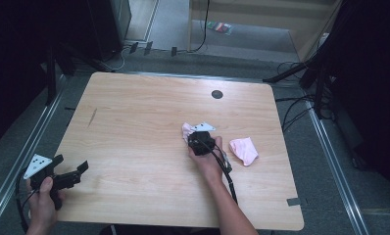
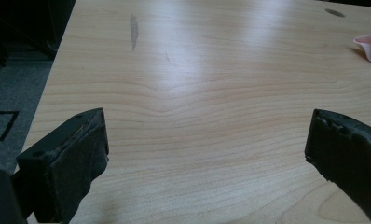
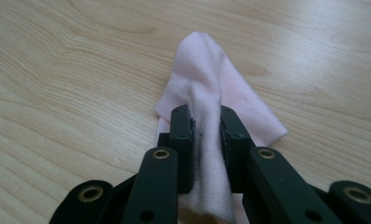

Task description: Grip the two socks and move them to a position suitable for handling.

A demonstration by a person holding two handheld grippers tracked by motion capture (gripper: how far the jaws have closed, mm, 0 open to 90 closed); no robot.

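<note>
Tabletop (image 1: pixel 134 122) of pale wood carries everything. Right gripper (image 3: pixel 206 135) pinches a pink sock (image 3: pixel 211 88) near the middle, its fabric bunched between the jaws. Left gripper (image 2: pixel 207 154) hovers spread wide at the near left corner. Second pink sock (image 1: pixel 244 150) lies just right, nothing blocking it.

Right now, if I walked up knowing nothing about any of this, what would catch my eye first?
Probably the right gripper near the middle of the wooden table, its black jaws pinched shut on a soft pink sock. A second pink sock lies loose just to its right. At the near left corner, the left gripper gapes open over bare wood.
</note>
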